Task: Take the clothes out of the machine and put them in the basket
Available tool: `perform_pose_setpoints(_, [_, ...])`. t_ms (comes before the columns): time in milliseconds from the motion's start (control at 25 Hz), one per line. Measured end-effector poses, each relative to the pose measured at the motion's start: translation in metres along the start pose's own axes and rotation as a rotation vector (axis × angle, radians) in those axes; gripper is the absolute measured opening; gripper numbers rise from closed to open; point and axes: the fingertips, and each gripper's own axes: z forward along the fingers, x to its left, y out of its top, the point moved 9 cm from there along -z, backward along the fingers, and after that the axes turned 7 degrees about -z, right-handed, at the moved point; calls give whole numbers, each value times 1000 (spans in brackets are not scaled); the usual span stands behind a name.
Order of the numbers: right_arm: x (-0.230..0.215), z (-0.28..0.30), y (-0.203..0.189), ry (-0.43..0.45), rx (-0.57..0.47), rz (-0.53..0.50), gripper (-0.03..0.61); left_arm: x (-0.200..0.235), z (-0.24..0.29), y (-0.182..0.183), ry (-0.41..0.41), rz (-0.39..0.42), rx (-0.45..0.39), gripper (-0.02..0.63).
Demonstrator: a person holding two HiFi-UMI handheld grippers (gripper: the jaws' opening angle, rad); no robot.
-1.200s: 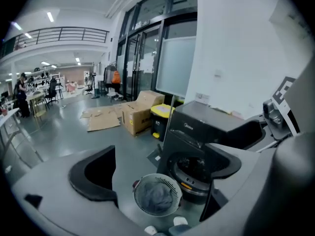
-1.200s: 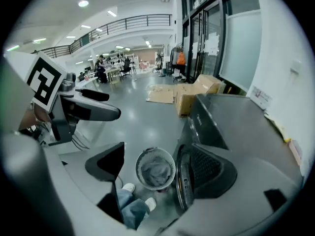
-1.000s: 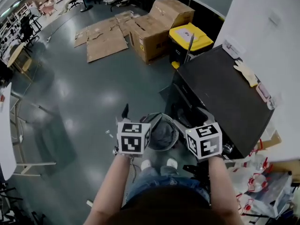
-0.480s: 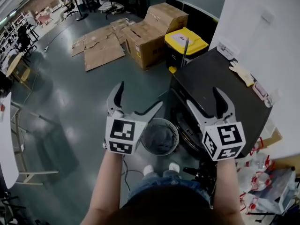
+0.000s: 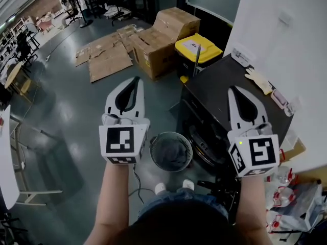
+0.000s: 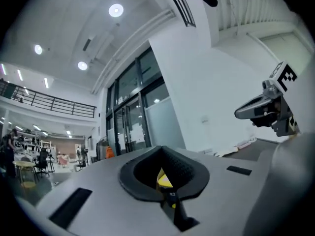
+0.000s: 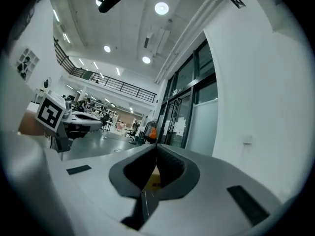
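Note:
Both grippers are held up at chest height, level, with nothing in them. My left gripper (image 5: 134, 79) (image 6: 160, 149) has its jaws pressed together and empty. The jaws of my right gripper (image 5: 232, 89) (image 7: 156, 146) are together too, over the black washing machine (image 5: 235, 103). Between the two, down on the floor, stands the round basket (image 5: 153, 146) with grey clothes (image 5: 171, 153) inside. The machine's front opening (image 5: 203, 137) is dark, and I cannot tell what is inside. Each gripper view looks out across the hall and catches the other gripper at its edge.
Cardboard boxes (image 5: 161, 37) and a yellow-lidded bin (image 5: 198, 47) stand behind the machine, with flattened cardboard (image 5: 104, 57) on the grey floor. A yellow glove (image 5: 258, 79) lies on the machine's top. A white wall (image 5: 276, 29) rises at right. Plastic bags (image 5: 291, 200) sit lower right.
Both grippers have risen from beside the basket to chest height and tipped from pointing down to level. Their jaws, open half a second ago, are now together.

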Motion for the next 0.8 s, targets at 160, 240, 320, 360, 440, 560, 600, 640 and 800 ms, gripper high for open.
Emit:
perform_pose_setpoints(160, [-5, 2, 1, -2, -11, -18, 0, -3, 4, 7, -4, 31, -15, -2])
perform_pose_setpoints(240, [-7, 4, 3, 0, -22, -22, 0, -4, 8, 12, -4, 39, -17, -2])
perform_pose_setpoints(320, [-9, 7, 6, 4, -27, -35, 0, -4, 10, 16, -6, 45, -19, -2])
perform_pose_setpoints(360, [-10, 8, 7, 6, -27, -41, 0, -4, 10, 17, -7, 49, -18, -2])
perform_pose_setpoints(440, [-10, 10, 10, 10, -25, -51, 0, -4, 10, 20, -10, 55, -18, -2])
perform_pose_setpoints(560, [-8, 11, 18, 12, -28, -79, 0, -2, 7, 26, -2, 61, -28, -2])
perform_pose_setpoints(600, [-8, 11, 20, 11, -33, -89, 0, -1, 6, 28, 1, 65, -33, -2])
perform_pose_setpoints(640, [-8, 11, 22, 9, -40, -96, 0, -1, 7, 29, 5, 68, -38, -2])
perform_pose_setpoints(800, [-10, 11, 23, 1, -39, -93, 0, -4, 9, 33, 32, 89, -30, -2])
